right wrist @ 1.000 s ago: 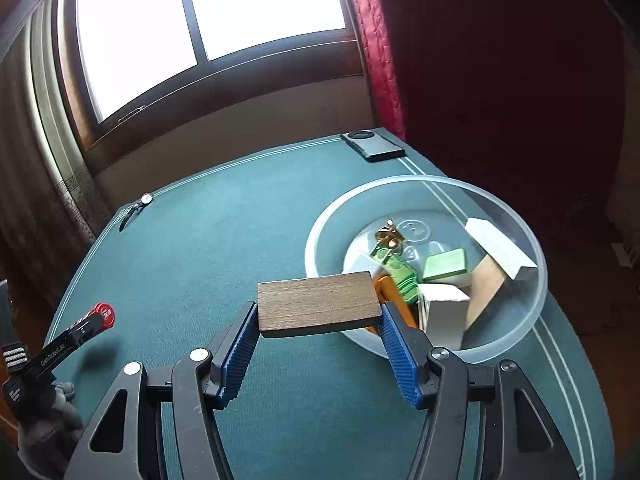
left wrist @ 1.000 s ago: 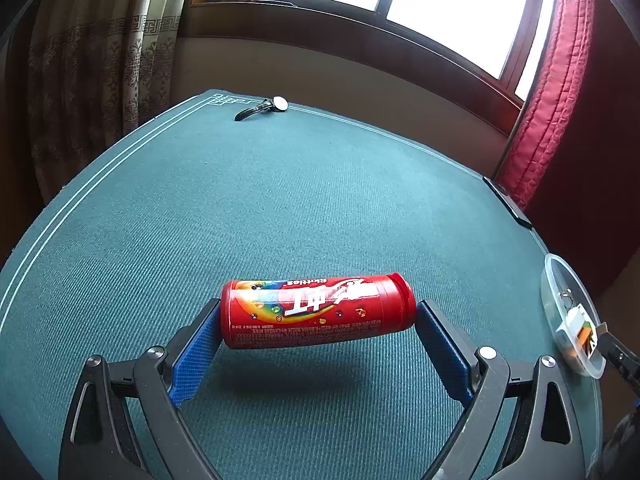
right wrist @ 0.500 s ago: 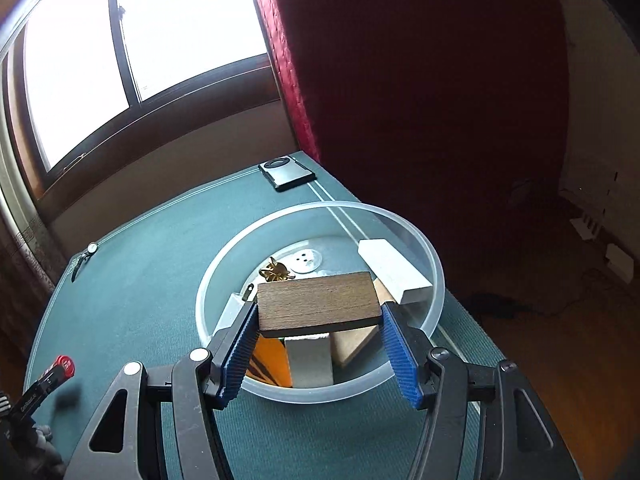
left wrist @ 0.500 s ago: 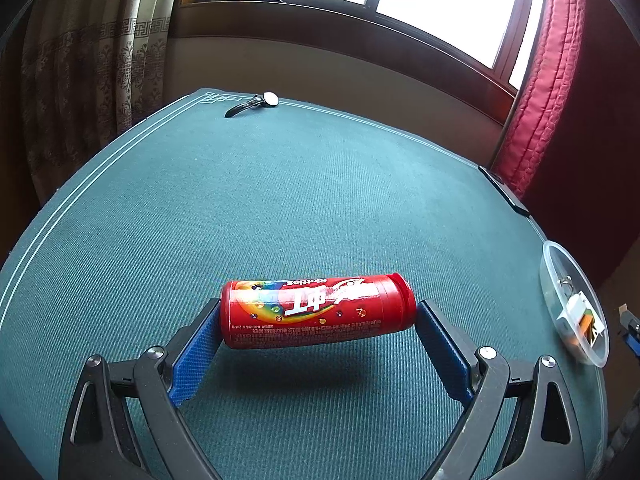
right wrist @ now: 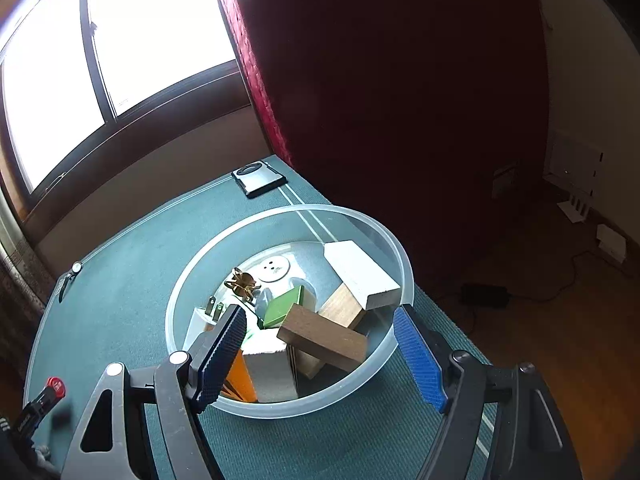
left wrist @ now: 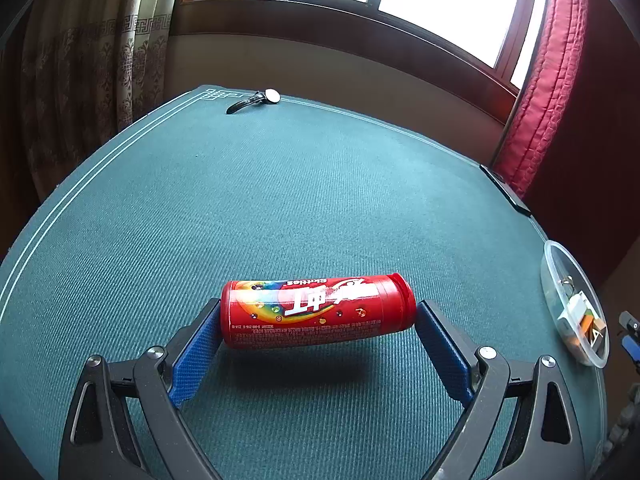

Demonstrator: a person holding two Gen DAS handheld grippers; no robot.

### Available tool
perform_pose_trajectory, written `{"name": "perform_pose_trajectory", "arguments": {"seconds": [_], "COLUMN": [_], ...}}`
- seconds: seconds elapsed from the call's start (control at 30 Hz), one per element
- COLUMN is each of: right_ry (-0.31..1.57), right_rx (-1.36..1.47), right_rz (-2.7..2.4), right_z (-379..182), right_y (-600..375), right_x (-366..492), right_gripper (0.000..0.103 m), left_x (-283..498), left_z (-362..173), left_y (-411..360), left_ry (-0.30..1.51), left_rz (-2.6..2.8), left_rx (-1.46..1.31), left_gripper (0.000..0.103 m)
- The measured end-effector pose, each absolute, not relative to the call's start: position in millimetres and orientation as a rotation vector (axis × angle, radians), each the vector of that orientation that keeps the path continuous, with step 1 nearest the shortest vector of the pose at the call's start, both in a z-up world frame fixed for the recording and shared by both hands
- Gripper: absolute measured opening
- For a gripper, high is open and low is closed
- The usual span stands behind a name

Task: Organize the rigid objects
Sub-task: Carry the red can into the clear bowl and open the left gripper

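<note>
My left gripper [left wrist: 318,320] is shut on a red candy tube [left wrist: 318,310], gripped end to end between the blue pads and held level just above the green table [left wrist: 280,200]. In the right wrist view my right gripper [right wrist: 318,314] hovers over a clear plastic bowl [right wrist: 280,216], its jaws opening and nothing pressed between the pads. The dark wooden block [right wrist: 324,338] lies tilted inside the bowl on top of other pieces. The tube's red cap [right wrist: 54,386] shows at the lower left of that view.
The bowl also holds a white block [right wrist: 360,274], a light wooden block [right wrist: 340,308], a green box [right wrist: 286,306], a white cube [right wrist: 268,368] and small items. A wristwatch [left wrist: 256,100] lies at the table's far edge. A flat black device [right wrist: 260,178] sits near the red curtain.
My right gripper swung over the bowl and its jaws spread; the dark wooden block dropped from them into the bowl. The left gripper kept still with the tube.
</note>
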State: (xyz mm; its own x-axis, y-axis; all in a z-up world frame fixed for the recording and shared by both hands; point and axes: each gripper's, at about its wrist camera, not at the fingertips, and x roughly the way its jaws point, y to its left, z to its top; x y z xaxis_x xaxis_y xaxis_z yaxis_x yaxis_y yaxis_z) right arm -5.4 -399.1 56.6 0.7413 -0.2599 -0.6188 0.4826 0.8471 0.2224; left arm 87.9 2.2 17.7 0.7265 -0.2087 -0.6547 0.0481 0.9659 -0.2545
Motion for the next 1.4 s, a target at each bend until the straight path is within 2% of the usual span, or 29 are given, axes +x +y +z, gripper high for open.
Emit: {"name": "perform_pose_trajectory", "arguments": {"seconds": [0.5, 0.93, 1.4], "right_ry": [0.58, 0.611, 0.684], "right_rx": [0.445, 0.436, 0.18], "right_rz": [-0.505, -0.477, -0.378], "right_z": [62.8, 47.0, 37.8], "right_y": [-434.7, -440.7, -406.1], "right_x": [-30.4, -38.0, -19.5], "right_gripper": [0.082, 0.084, 0.086], "left_x": [81.3, 70.3, 64.8], "left_z": [20.4, 39.8, 52.7], "left_y": [-10.0, -63.6, -116.2], "left_ry": [0.756, 0.755, 0.755], "left_rz": [-0.159, -0.276, -0.361], "left_rx": [-0.192, -0.128, -0.063], "left_gripper": [0.094, 0.094, 0.094]}}
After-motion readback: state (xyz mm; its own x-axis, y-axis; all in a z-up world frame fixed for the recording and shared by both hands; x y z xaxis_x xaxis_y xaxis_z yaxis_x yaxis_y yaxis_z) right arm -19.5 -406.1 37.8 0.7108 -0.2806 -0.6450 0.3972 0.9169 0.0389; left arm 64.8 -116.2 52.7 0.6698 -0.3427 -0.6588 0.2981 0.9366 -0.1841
